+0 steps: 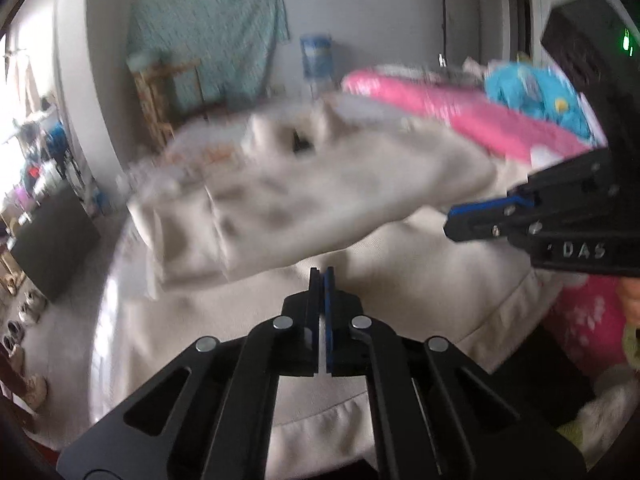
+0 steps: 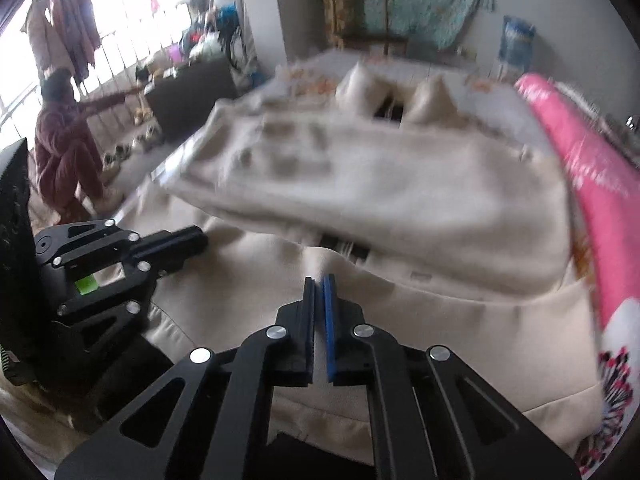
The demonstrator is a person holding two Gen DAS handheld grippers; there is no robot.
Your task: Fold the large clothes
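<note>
A large cream garment (image 1: pixel 360 184) lies spread on the bed. Its far part is a blurred fold lying over the near layer (image 1: pixel 420 288). My left gripper (image 1: pixel 322 271) is shut just above the near layer, with nothing seen between its pads. My right gripper (image 1: pixel 452 222) comes in from the right edge, shut too, beside the fold. In the right wrist view the garment (image 2: pixel 400 200) fills the middle. The right gripper (image 2: pixel 319 280) is shut over it and holds no cloth that I can see. The left gripper (image 2: pixel 202 238) points in from the left.
A pink quilt (image 1: pixel 460 116) and blue bedding (image 1: pixel 532 92) lie along the bed's right side. A person in maroon clothes (image 2: pixel 68 140) crouches on the floor at left, near a dark cabinet (image 2: pixel 192 88). A wooden rack with teal cloth (image 1: pixel 208 40) stands against the far wall.
</note>
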